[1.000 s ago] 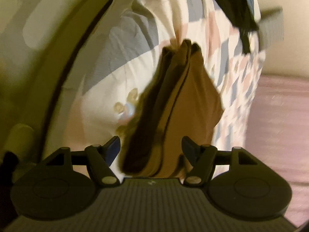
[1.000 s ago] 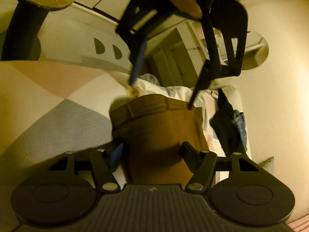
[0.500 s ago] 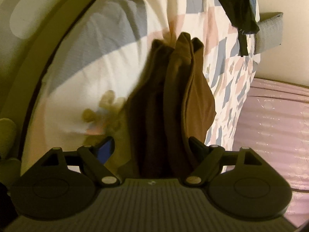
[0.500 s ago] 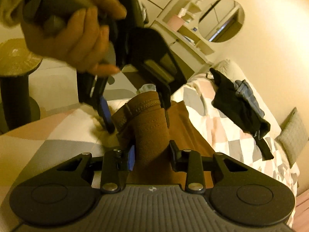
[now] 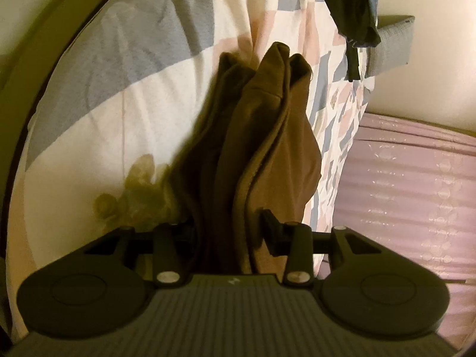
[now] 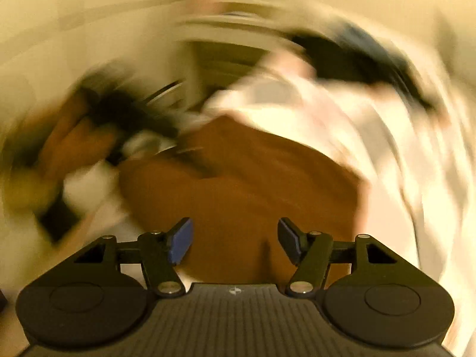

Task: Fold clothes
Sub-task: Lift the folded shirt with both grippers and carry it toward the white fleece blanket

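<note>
Mid-fold, judging by the layers; brown garment bunched into several vertical folds, lying on the patchwork bedspread, running from 6 o'clock up to 12 in the left wrist view; not yet flat or squared, so final fold and smoothing still left. Second dark garment at 1 o'clock near the grey pillow, untouched, still to fold. Mauve bedding at 3 o'clock, irrelevant.

Left tongs clamped on brown garment, thick wad of layers pinched between the fingers. Right tongs apart, blue pads showing, nothing between them; brown garment just beyond, at 12 o'clock; touching or not, can't tell. Right wrist view heavily smeared, fast swing; dark blob at 10 o'clock probably the other gripper, too blurred to confirm.

Versus half a second ago: left tongs were spread wide around the folds, now closed on them; right tongs were pinching the waistband, now released and opened. Grip handed from right to left, by the look of it. Garment sits roughly where it did in the left view, same bunched stack. Right view was sharp then, with a hand and the other gripper clear at 10–11 o'clock; now blurred, camera swung.
</note>
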Available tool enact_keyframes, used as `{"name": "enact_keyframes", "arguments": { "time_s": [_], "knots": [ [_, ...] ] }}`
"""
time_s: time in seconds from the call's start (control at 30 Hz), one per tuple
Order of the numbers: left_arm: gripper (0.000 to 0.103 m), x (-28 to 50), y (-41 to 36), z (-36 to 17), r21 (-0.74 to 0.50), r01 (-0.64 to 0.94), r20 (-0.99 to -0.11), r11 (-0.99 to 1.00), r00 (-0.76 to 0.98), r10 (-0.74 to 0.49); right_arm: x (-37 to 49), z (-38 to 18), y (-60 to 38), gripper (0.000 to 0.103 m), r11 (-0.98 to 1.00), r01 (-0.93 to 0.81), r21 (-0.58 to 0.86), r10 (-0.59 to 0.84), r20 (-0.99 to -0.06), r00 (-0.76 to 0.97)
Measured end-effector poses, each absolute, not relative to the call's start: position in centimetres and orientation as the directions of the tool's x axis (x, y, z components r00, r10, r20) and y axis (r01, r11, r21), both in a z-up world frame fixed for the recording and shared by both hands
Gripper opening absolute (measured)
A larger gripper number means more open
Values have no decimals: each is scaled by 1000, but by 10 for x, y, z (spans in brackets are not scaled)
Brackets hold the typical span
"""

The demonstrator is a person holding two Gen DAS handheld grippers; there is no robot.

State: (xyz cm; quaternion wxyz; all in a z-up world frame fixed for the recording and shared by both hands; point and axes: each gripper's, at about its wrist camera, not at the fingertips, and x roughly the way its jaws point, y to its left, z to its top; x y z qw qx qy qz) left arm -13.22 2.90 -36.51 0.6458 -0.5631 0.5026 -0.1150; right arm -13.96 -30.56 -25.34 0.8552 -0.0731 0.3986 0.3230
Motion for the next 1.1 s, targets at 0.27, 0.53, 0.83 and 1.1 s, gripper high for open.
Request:
{"name": "enact_keyframes", "arguments": {
  "time_s": [0.27, 0.53, 0.83, 1.1],
  "knots": [
    [38, -130, 28, -370, -853, -412, -502, 320, 478, -721, -10, -319, -395, 67, 686, -201, 699, 728, -665, 169],
    [38, -115, 31, -380, -868, -411, -463, 279, 463, -756, 15, -343, -360, 65, 594, -151, 790, 804, -586, 97],
    [29, -86, 33, -361, -853, -353, -501, 383, 351, -791, -31, -313, -339, 15, 653, -125, 747, 749, -611, 256],
    [28, -27, 2, -280, -822, -54, -569, 566, 105, -816, -142, -269, -356, 15, 578, 153, 802, 607, -547, 577]
  ]
}}
